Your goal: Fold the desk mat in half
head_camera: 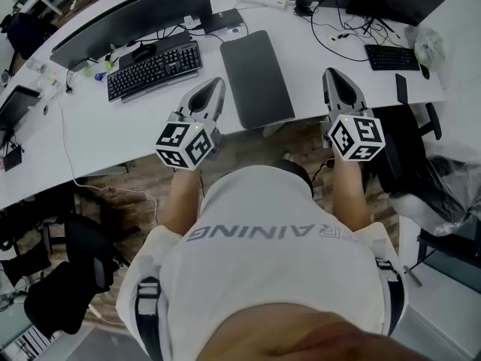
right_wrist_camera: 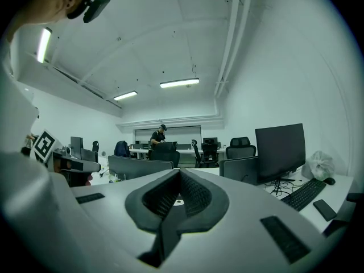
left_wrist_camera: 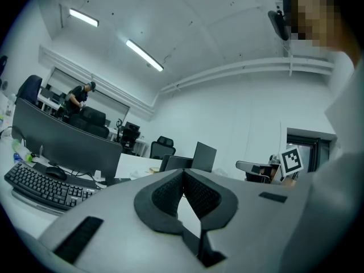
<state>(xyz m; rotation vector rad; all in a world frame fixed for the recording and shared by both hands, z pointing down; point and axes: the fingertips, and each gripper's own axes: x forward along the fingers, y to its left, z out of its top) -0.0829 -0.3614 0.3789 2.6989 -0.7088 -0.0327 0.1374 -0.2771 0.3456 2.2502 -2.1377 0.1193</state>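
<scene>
The dark grey desk mat point(head_camera: 255, 77) lies as a narrow rounded rectangle on the white desk point(head_camera: 113, 134), with its near end at the front edge. My left gripper point(head_camera: 213, 89) is just left of the mat at the desk's edge, and its jaws meet at the tips with nothing between them point(left_wrist_camera: 183, 172). My right gripper point(head_camera: 337, 81) is to the right of the mat, clear of it, and is also shut and empty point(right_wrist_camera: 178, 172). Both gripper views look out level across the office, so the mat is out of their sight.
A black keyboard point(head_camera: 154, 68) and a curved monitor point(head_camera: 131, 13) are at the left of the mat. A second keyboard point(head_camera: 391, 57), a phone point(head_camera: 402, 89), cables and a plastic bag point(head_camera: 428, 43) lie at the right. An office chair point(head_camera: 409, 153) stands at the right gripper's side.
</scene>
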